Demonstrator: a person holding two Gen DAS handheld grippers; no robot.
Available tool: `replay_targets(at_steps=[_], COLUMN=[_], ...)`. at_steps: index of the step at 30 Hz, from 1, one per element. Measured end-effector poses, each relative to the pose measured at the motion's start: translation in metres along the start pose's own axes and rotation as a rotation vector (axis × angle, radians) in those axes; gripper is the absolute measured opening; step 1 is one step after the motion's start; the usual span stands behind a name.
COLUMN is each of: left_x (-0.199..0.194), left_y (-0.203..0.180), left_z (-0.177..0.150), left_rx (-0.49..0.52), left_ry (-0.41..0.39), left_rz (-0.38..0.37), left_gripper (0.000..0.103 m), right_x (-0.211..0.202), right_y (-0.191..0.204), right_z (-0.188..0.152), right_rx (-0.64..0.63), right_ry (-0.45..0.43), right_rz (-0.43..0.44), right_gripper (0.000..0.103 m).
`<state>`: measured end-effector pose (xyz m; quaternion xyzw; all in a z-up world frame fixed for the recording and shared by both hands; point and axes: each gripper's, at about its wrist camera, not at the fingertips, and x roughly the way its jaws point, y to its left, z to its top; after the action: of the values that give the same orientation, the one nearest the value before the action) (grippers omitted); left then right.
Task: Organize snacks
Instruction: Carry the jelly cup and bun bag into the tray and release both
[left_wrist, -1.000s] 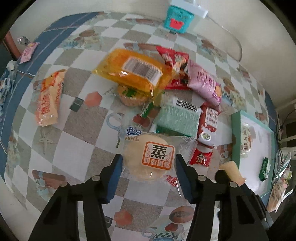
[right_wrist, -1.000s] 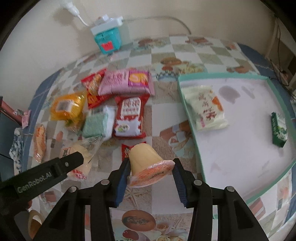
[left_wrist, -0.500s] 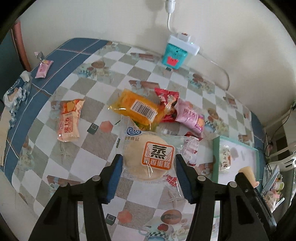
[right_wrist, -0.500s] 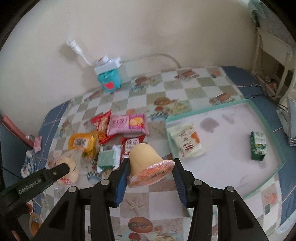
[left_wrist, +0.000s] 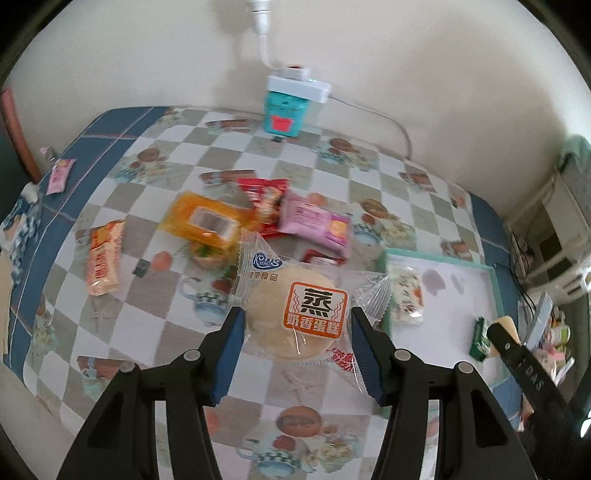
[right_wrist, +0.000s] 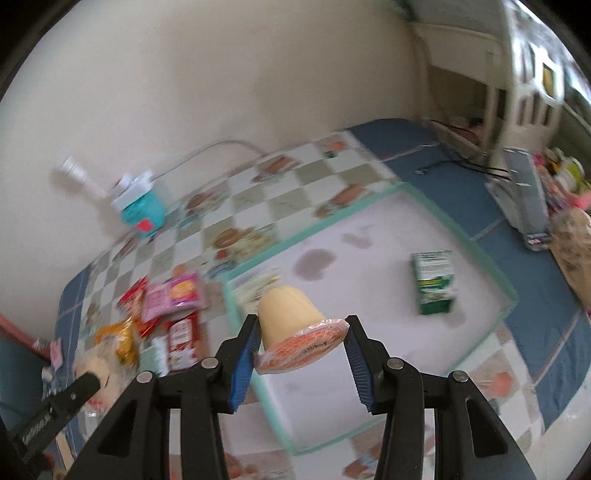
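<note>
Snack packets (left_wrist: 258, 218) lie clustered mid-counter (left_wrist: 155, 310), left of the tray (left_wrist: 495, 280). One long packet (left_wrist: 103, 258) sits apart, further left. In the tray: a packet (left_wrist: 406, 295) against its left wall, a small carton (right_wrist: 434, 282) toward its right. Power strip box (left_wrist: 284, 114) stands at the counter's back edge, against the wall. Another small packet (left_wrist: 59, 175) lies at the far-left edge.

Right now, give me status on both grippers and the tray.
Left gripper shut on wrapped cake. Right gripper shut on jelly cup, above tray. Tray holds two snacks; nothing blocking.
</note>
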<state>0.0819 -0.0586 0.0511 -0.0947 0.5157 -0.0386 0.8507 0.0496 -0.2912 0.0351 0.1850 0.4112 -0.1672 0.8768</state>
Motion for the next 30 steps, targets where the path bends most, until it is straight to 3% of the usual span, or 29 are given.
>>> replay_targets(at_steps=[5,15,21,25,30], left_x=[0.004,0.028,0.046,0.059,0.066], left_y=[-0.038,-0.117,-0.144,-0.155,-0.160], left_z=[-0.011,-0.041,-0.055,-0.061,-0.061], left_rx=[0.087,0.287,0.343,0.373,0.375], left_ry=[0.014,0.074,0.129,0.145,0.146], left_rz=[-0.014,-0.048,-0.072,-0.057,-0.090], left_gripper=[0.058,0.059,0.059,0.060,0.061], right_x=[-0.002,0.002,0.024,0.037,0.042], right_y=[-0.040,-0.080,-0.090,-0.091,-0.092], right_z=[0.008,0.011,0.005,0.000,-0.002], right_rx=[0.089,0.157,0.168,0.169,0.178], right_ry=[-0.003,0.008,0.083,0.121,0.137], right_rz=[-0.026,-0.102,-0.141,-0.147,-0.151], right_gripper=[0.049,0.049,0.050,0.050,0.051])
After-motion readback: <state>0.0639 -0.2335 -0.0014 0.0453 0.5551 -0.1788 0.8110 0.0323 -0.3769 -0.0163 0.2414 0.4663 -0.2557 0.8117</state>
